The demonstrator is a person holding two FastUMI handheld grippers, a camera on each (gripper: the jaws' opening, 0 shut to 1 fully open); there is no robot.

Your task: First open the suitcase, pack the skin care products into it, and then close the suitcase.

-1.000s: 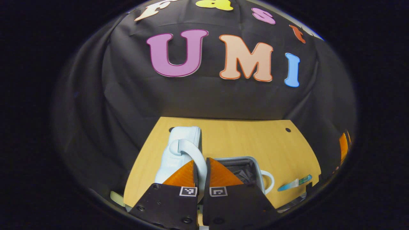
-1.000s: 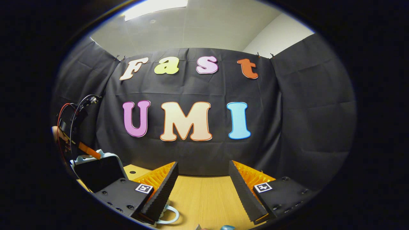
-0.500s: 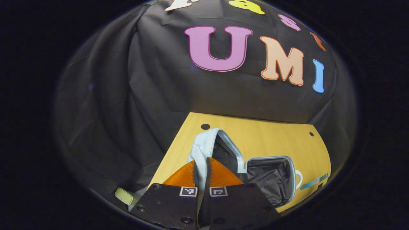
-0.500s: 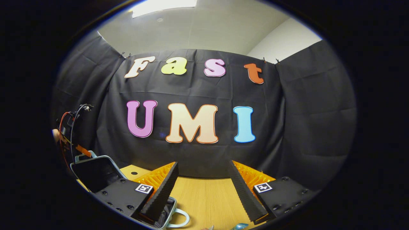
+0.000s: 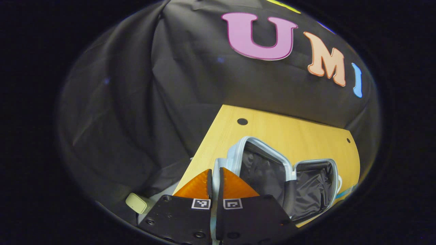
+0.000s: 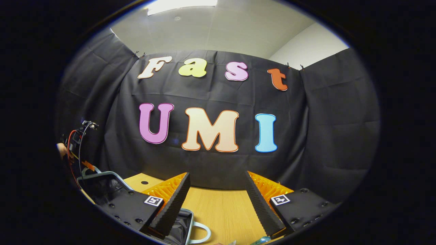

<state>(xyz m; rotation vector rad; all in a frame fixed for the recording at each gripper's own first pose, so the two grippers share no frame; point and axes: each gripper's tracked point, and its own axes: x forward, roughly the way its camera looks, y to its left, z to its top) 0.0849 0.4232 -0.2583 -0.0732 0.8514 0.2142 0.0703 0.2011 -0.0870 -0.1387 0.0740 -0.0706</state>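
Suitcase (image 5: 272,170) lies open on the table (image 5: 289,129) in the left gripper view, both halves showing dark lining inside pale blue rims. The lid half tilts up nearer the camera and the base half lies flat beyond it to the right. The left gripper (image 5: 215,182) sits at the lid's near edge with its jaws almost closed, and a pale strip of the lid's rim or handle runs down the narrow gap between the fingers; both fingers seem to press on it. A small pale green object (image 5: 136,203) sits low at the left, beside the gripper body. A thin blue item peeks out past the base's far right edge, too little of it showing to name.

In the right gripper view, the right gripper (image 6: 218,200) hovers over the table (image 6: 221,207) with its jaws wide apart and nothing between them. The suitcase (image 6: 102,182) shows at the lower left, its raised lid partly hidden behind the left finger, and a white loop handle (image 6: 201,231) lies on the wood below. At the far left edge the left gripper (image 6: 89,166) meets the lid's top rim, wires trailing above it.
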